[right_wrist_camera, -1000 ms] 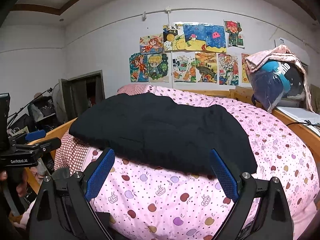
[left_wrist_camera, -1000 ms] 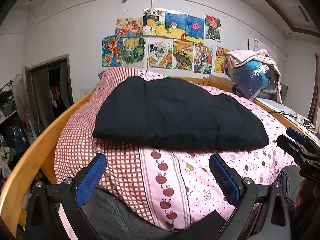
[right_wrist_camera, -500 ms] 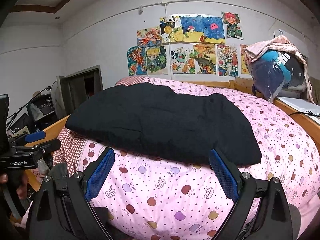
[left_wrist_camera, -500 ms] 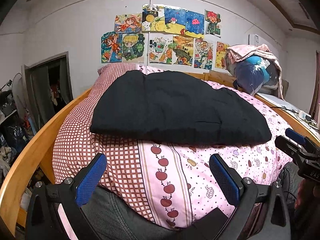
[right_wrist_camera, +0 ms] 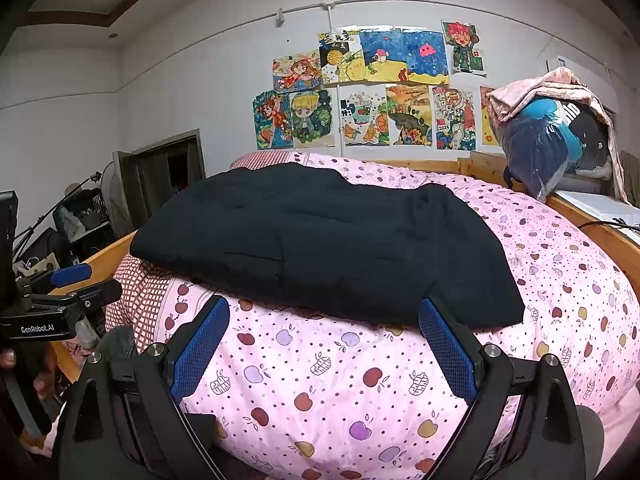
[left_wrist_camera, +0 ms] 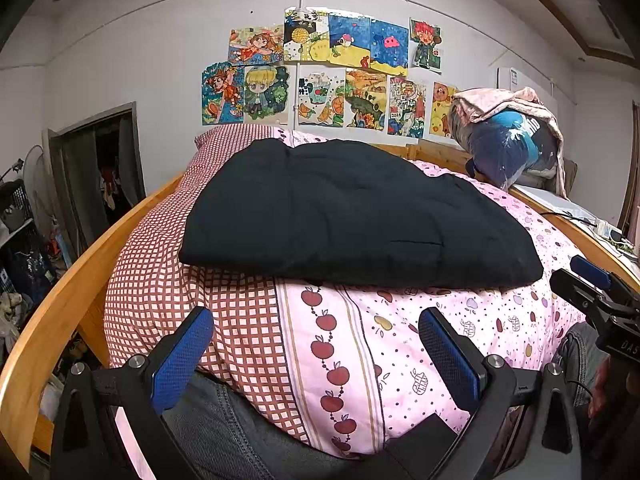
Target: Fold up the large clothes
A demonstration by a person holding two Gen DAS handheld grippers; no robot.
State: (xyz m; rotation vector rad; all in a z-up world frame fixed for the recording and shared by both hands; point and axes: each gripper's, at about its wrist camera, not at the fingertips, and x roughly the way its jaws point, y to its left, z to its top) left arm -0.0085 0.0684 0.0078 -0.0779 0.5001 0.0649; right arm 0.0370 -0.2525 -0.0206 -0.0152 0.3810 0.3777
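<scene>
A large black garment (left_wrist_camera: pixel 352 216) lies folded flat on a pink apple-print quilt (left_wrist_camera: pixel 400 344) on the bed; it also shows in the right wrist view (right_wrist_camera: pixel 328 240). My left gripper (left_wrist_camera: pixel 316 344) is open and empty, held just short of the garment's near edge. My right gripper (right_wrist_camera: pixel 324 340) is open and empty, its right finger close to the garment's near right corner. Each gripper shows at the edge of the other's view: the right one (left_wrist_camera: pixel 592 292) and the left one (right_wrist_camera: pixel 76 284).
A wooden bed rail (left_wrist_camera: pixel 80 280) runs along the left side and another (right_wrist_camera: pixel 612 236) along the right. A bundle of bagged bedding (left_wrist_camera: pixel 508 140) sits at the far right. Drawings (left_wrist_camera: pixel 332 76) hang on the wall. Clutter and a doorway (left_wrist_camera: pixel 100 176) stand at the left.
Both grippers have risen and moved closer to the bed, so the garment looks larger and lower in view. The garment has not moved. Both stay open.
</scene>
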